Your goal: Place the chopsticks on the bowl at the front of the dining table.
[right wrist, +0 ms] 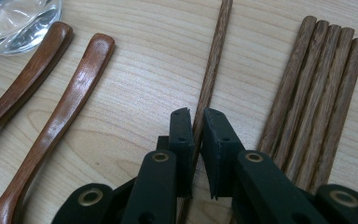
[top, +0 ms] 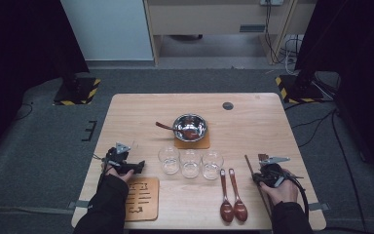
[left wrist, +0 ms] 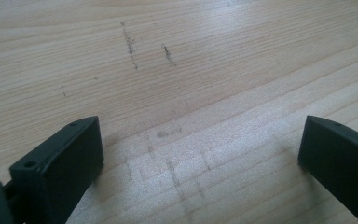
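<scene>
Pinching one chopstick (right wrist: 210, 79) apart from its bundle (right wrist: 314, 93), the right tool (right wrist: 196, 116) grips it for lifting; the left tool (left wrist: 200, 154) rests released on the surface (left wrist: 177, 70).

A lab or studio: around the table (top: 126, 105) lie grey carpet (top: 39, 141), black curtains (top: 19, 34), hazard-striped stand bases (top: 75, 91) at its far corners, and loose cables (top: 316, 131) right of it.

No legible text, labels or numbers anywhere.
</scene>
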`<action>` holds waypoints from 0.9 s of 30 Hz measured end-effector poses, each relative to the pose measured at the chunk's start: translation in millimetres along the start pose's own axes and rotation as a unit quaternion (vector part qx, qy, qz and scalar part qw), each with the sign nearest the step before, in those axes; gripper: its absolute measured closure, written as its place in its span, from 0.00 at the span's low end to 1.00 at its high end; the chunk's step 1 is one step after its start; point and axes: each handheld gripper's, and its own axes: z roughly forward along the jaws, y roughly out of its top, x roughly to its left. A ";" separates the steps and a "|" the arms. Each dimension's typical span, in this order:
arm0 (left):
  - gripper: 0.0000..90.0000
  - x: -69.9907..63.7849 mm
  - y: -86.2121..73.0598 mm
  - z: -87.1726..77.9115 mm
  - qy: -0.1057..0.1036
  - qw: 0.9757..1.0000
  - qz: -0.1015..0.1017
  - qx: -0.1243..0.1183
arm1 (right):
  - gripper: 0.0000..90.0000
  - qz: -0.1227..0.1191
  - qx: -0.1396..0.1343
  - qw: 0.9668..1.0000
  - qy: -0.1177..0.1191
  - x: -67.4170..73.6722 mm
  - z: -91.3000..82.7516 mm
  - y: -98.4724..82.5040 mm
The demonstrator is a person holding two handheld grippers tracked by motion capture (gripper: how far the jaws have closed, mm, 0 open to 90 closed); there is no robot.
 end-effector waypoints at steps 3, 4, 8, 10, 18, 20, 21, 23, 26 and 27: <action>0.00 0.0 0.0 0.0 0.000 1.000 0.000 0.000 | 0.92 0.001 0.002 1.000 -0.003 1.5 -0.1 0.4; 0.00 0.0 0.0 0.0 0.000 1.000 0.000 0.000 | 0.92 0.000 0.002 1.000 -0.005 2.0 0.1 0.6; 0.00 0.0 0.0 0.0 0.000 1.000 0.000 0.000 | 0.93 -0.001 0.003 1.000 -0.005 4.5 1.0 2.1; 0.00 0.0 0.0 0.0 0.000 1.000 0.000 0.000 | 0.93 -0.001 0.001 1.000 -0.004 5.3 1.6 3.1; 0.00 0.0 0.0 0.0 0.000 1.000 0.000 0.000 | 0.94 0.001 -0.009 1.000 -0.004 10.0 8.0 9.0; 0.00 0.0 0.0 0.0 0.000 1.000 0.000 0.000 | 0.94 0.000 -0.014 1.000 -0.005 10.0 9.7 10.4; 0.00 0.0 0.0 0.0 0.000 1.000 0.000 0.000 | 0.94 -0.001 -0.016 1.000 -0.006 10.0 10.2 10.6; 0.00 0.0 0.0 0.0 0.000 1.000 0.000 0.000 | 0.92 -0.004 -0.017 1.000 -0.006 10.3 10.5 10.8; 0.00 0.0 0.0 0.0 0.000 1.000 0.000 0.000 | 0.89 -0.007 -0.022 1.000 -0.005 10.1 9.8 10.9; 0.00 0.0 0.0 0.0 0.000 1.000 0.000 0.000 | 0.88 -0.008 -0.025 1.000 -0.003 9.8 9.3 10.9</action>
